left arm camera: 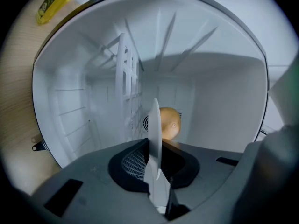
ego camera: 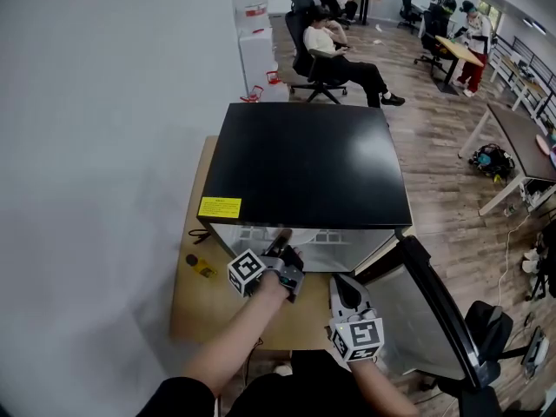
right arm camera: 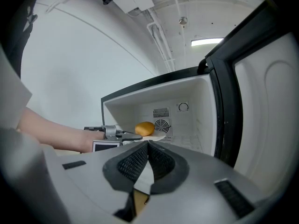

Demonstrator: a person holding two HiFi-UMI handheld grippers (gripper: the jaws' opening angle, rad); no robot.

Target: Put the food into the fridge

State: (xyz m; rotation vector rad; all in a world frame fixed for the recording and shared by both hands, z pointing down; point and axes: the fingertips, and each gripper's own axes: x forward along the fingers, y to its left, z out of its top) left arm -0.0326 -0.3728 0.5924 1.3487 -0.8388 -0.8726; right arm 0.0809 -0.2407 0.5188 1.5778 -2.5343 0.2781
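A small white-lined fridge (ego camera: pixel 304 163) with a black top stands on a wooden table, its door (ego camera: pixel 439 311) swung open to the right. My left gripper (ego camera: pixel 283 243) reaches into the fridge mouth, shut on the rim of a white plate (left arm camera: pixel 155 125) seen edge-on. A round orange-yellow food item (left arm camera: pixel 170 123) sits on that plate, inside the fridge. The right gripper view shows the same plate (right arm camera: pixel 156 136) and food (right arm camera: pixel 145 128) held level in front of the back wall's fan grille. My right gripper (ego camera: pixel 347 292) hovers just outside the opening near the door, jaws shut with nothing in them.
A wire shelf (left arm camera: pixel 128 92) shows at the fridge's left side. A yellow bottle (ego camera: pixel 201 268) lies on the wooden table (ego camera: pixel 195 315) left of the fridge. Behind are office chairs, a seated person (ego camera: pixel 334 46) and desks.
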